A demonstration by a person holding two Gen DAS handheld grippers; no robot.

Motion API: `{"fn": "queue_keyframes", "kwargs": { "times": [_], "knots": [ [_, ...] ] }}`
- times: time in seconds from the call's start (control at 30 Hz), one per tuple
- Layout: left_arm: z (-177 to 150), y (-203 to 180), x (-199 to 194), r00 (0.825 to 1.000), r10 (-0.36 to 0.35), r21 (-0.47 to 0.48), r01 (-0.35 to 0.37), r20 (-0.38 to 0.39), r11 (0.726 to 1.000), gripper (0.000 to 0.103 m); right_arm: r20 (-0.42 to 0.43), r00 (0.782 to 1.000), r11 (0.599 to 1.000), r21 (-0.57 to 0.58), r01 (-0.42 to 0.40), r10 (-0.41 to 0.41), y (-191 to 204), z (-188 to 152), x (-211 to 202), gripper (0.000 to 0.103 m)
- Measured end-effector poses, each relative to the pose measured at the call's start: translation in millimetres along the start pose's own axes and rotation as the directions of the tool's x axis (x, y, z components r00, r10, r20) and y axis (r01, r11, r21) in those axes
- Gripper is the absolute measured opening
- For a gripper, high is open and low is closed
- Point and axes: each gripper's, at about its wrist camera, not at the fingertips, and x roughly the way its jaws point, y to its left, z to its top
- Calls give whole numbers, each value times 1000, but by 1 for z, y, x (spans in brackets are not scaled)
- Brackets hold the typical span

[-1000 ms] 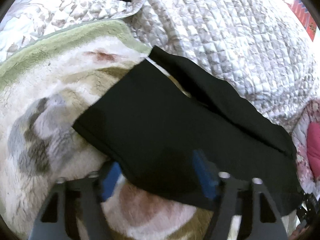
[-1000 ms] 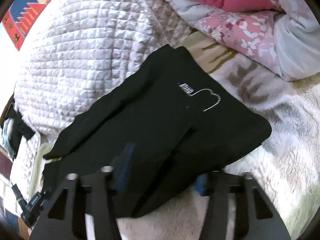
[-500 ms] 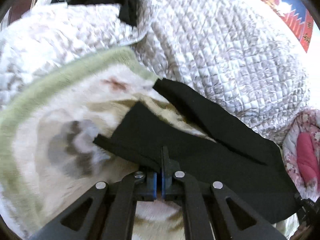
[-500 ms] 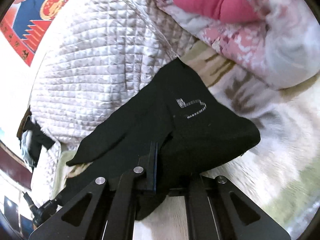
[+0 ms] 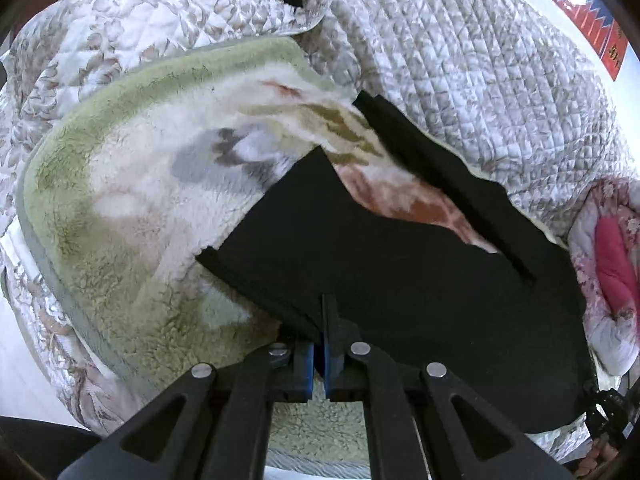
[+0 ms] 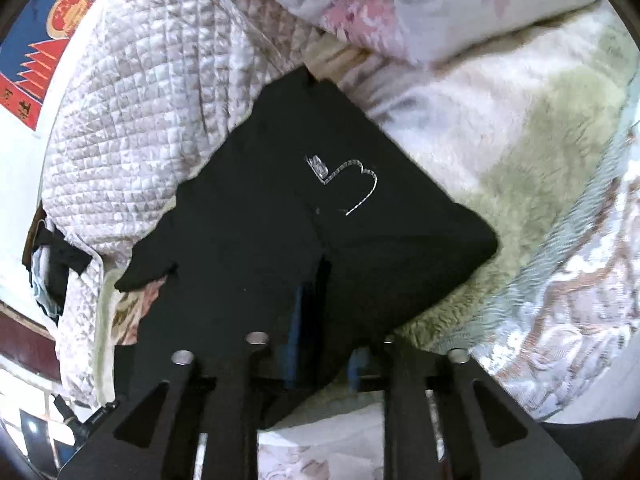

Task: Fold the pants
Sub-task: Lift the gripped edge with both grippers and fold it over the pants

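Here, black pants (image 5: 400, 264) are being held on a fluffy cream-and-green fleece blanket (image 5: 132, 208), matte knit w/ a thin white stitched logo (image 6: 352, 184) showing in the right wrist view. The left gripper (image 5: 323, 320) is being kept clenched on a folded cuff edge, blue pads pressed together. The right gripper (image 6: 320, 280) is being kept clamped on a fabric ridge. One leg is lying along the quilted, diamond-stitched bedspread (image 5: 480, 80). Bare fleece is being left free to the left of the pants.
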Motion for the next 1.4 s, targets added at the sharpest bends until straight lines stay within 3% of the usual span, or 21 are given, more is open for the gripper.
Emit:
{"fn": "queue_keyframes", "kwargs": {
  "times": [0.17, 0.37, 0.43, 0.5, 0.6, 0.7, 0.8, 0.83, 0.87, 0.9, 0.97, 1.03, 1.13, 1.27, 1.33, 1.4],
  "knots": [
    [-1, 6, -19, 997, 46, -13, -45, 61, 999, 9, 73, 997, 999, 39, 14, -17, -11, -5, -22, 26],
    [10, 12, -37, 982, 140, -45, -135, 127, 990, 10, 174, 971, 982, 118, 144, -163, -27, 0, -47, 35],
    [18, 5, -38, 976, 151, -12, -151, 155, 988, 17, 241, 948, 977, 95, 192, -210, -19, 4, -58, 35],
    [28, -2, -30, 978, 140, 23, -146, 153, 989, 38, 290, 929, 973, 46, 227, -230, -7, 11, -62, 35],
    [49, -17, -7, 982, 137, 109, -151, 132, 982, 48, 269, 938, 970, -37, 239, -221, 10, 28, -51, 35],
    [66, -31, 28, 986, 156, 189, -164, 59, 968, 49, 224, 949, 951, -166, 261, -221, 32, 54, -25, 36],
    [68, -46, 57, 977, 212, 277, -212, 28, 937, 49, 170, 953, 929, -236, 285, -249, 44, 70, 0, 40],
    [64, -49, 63, 970, 239, 309, -238, 38, 921, 49, 160, 952, 922, -251, 294, -260, 47, 74, 6, 40],
    [61, -52, 65, 960, 272, 336, -276, 60, 901, 39, 151, 952, 914, -275, 300, -267, 51, 76, 13, 40],
    [58, -54, 69, 941, 327, 354, -335, 84, 873, 21, 140, 954, 907, -298, 297, -266, 55, 77, 21, 40],
    [56, -52, 67, 928, 355, 343, -371, 111, 863, 7, 140, 952, 894, -332, 303, -271, 58, 75, 29, 40],
    [58, -48, 62, 924, 363, 316, -383, 125, 868, 6, 147, 944, 873, -358, 330, -296, 57, 68, 35, 40],
    [59, -43, 58, 897, 409, 285, -441, 168, 851, 4, 133, 927, 857, -353, 375, -350, 46, 66, 41, 40],
    [61, -41, 58, 902, 402, 266, -431, 159, 862, 3, 155, 896, 808, -388, 443, -417, 38, 63, 40, 47],
    [63, -41, 51, 920, 360, 236, -389, 158, 890, 3, 193, 882, 795, -381, 472, -430, 41, 61, 33, 47],
    [64, -44, 39, 929, 323, 208, -357, 179, 911, 4, 236, 895, 815, -374, 443, -378, 49, 58, 22, 47]
  ]
}}
